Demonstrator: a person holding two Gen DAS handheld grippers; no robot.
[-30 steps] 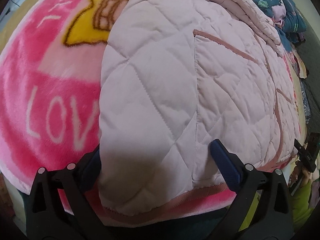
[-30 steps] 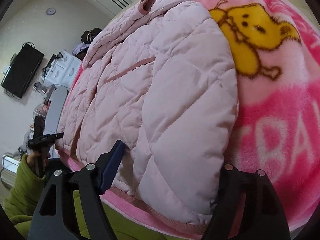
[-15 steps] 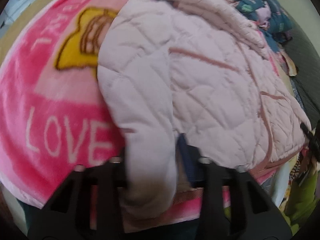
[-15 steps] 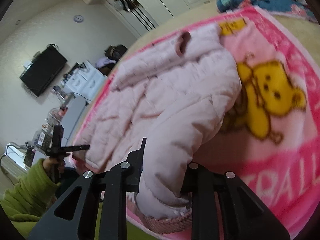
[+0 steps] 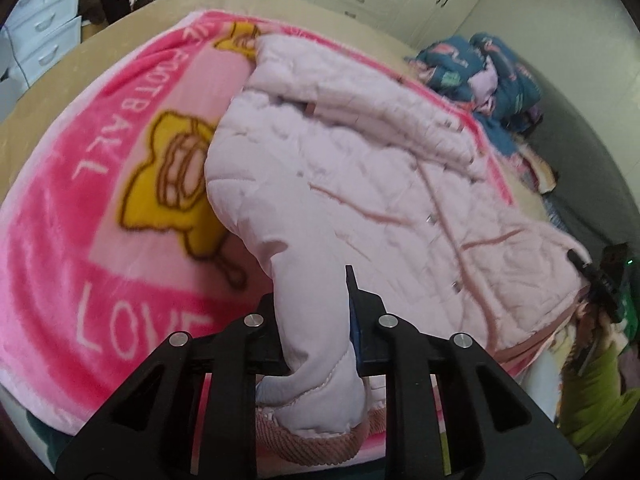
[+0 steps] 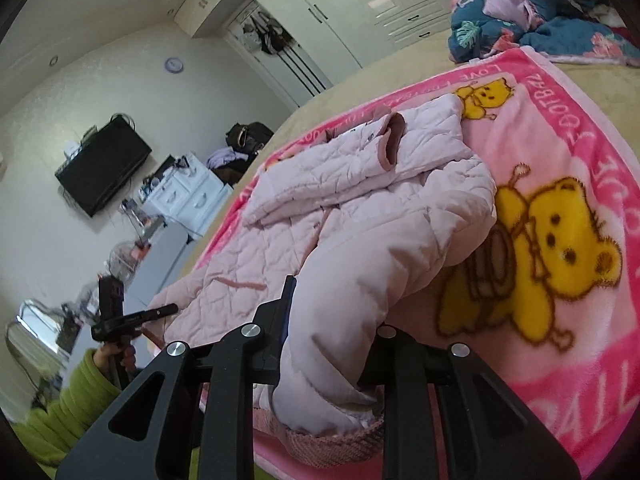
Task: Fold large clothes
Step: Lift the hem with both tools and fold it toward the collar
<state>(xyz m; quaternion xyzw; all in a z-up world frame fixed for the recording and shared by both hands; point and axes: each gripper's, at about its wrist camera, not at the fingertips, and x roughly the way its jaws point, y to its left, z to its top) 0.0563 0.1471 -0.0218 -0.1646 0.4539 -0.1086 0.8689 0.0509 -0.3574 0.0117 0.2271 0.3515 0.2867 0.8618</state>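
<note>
Jaws of both grippers pinch pink jacket (image 5: 360,168) hem over pink blanket (image 5: 80,240).

Walls: pale plaster (image 6: 120,80) is carrying a round clock (image 6: 174,65) and a black television (image 6: 102,164).
Wardrobe: white doors (image 6: 360,16) are lining the far wall.
Drawers: a white chest (image 6: 186,196) is standing below the television.
Light: soft daylight is filling the room.

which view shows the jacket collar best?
Right wrist: the collar faces the camera, its darker pink lining open and sharp. Left wrist shows only the far, blurred top of the jacket; no collar can be made out.
</note>
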